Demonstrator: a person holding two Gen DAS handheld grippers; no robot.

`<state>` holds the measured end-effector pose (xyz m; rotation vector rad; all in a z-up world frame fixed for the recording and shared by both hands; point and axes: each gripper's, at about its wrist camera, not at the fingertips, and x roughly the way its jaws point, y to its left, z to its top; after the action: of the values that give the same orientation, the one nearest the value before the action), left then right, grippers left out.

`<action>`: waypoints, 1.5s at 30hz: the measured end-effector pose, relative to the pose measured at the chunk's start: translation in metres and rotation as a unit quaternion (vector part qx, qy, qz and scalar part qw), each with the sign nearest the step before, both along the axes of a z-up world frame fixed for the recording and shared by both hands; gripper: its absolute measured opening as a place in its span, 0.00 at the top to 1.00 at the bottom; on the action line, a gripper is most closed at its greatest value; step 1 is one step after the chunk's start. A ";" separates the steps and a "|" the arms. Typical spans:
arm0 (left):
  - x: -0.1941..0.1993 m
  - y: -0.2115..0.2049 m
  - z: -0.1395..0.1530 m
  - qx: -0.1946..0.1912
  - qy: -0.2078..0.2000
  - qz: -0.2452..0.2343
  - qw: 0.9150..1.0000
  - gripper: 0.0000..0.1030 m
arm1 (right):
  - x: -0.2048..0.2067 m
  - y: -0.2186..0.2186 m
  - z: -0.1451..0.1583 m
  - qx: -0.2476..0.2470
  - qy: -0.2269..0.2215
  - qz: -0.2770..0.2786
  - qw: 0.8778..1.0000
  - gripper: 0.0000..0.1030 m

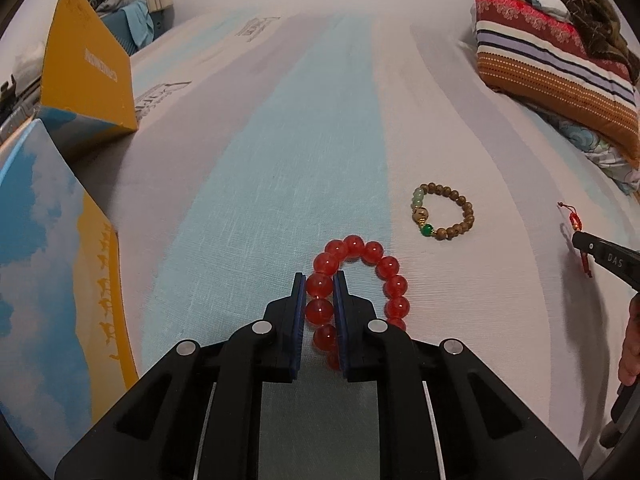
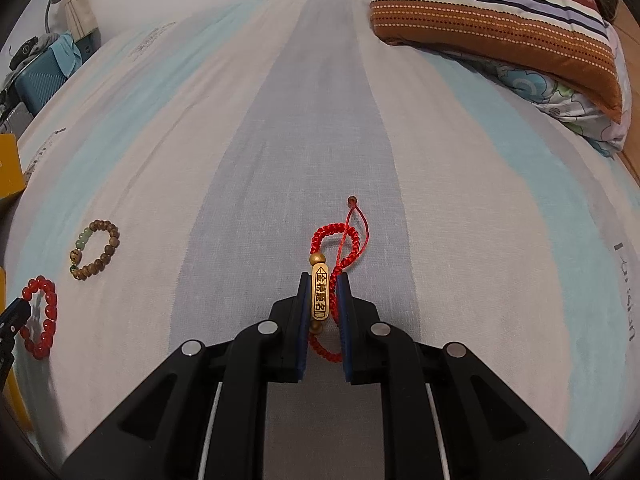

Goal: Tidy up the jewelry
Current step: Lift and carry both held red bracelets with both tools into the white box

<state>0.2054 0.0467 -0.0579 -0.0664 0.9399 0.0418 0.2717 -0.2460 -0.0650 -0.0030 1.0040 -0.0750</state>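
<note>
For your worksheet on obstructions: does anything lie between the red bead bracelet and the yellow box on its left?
Nothing visible does: only bare striped bedsheet separates the red bead bracelet from the yellow box.

soft, even indoor light with a warm pinkish cast; no glare. shadows are faint and short, as under the red beads (image 1: 358, 280). strong fisheye bends the bed (image 2: 280, 140), and the corners go black.
</note>
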 end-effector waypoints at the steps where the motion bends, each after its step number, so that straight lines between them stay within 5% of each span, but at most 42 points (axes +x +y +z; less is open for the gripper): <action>1: -0.002 -0.001 0.002 -0.002 -0.002 -0.001 1.000 0.87 | -0.002 0.001 0.003 -0.001 -0.003 0.000 1.000 0.88; 18: -0.039 -0.008 0.064 -0.015 -0.020 -0.021 0.999 0.87 | -0.053 0.020 0.065 0.024 -0.042 0.008 0.999 0.88; 29: -0.080 0.015 0.132 -0.023 -0.063 -0.023 0.998 0.87 | -0.090 0.086 0.121 0.016 -0.076 0.047 0.996 0.88; 45: -0.166 0.144 0.178 0.002 -0.099 0.074 0.992 0.87 | -0.152 0.245 0.164 0.022 -0.111 0.154 0.982 0.88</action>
<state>0.0397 0.1905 0.1201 -0.1347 0.7353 0.1709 0.1201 -0.0008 0.0989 -0.1075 0.7717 0.2252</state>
